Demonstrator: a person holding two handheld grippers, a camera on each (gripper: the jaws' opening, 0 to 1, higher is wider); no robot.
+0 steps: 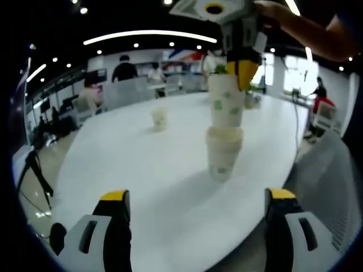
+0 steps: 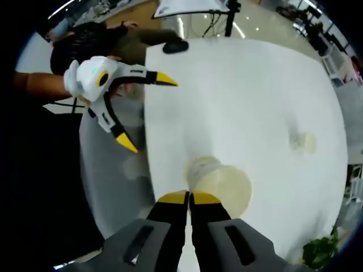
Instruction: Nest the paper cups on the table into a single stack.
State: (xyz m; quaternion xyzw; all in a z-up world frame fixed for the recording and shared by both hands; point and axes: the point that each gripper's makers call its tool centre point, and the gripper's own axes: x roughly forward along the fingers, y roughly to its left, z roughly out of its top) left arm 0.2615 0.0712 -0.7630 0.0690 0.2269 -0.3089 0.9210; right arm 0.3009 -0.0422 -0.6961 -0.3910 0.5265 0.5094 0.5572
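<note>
A short stack of white paper cups [image 1: 223,156] with green print stands on the white table [image 1: 142,187]. Right above it a cup [image 1: 226,102] hangs upright, its base at the stack's top rim. My right gripper [image 1: 243,76] comes down from above, shut on that cup's rim. From above, the held cup's mouth [image 2: 226,190] sits just past my right gripper [image 2: 189,197]. A lone cup [image 1: 159,119] [image 2: 306,141] stands farther off. My left gripper [image 1: 195,198] [image 2: 147,110] is open near the table edge, holding nothing.
The table [image 2: 244,85] is round with bare room around the stack. A dark object [image 2: 176,46] lies at its far edge, and a green plant [image 2: 320,249] at another. Chairs and people [image 1: 125,69] are in the room beyond the table.
</note>
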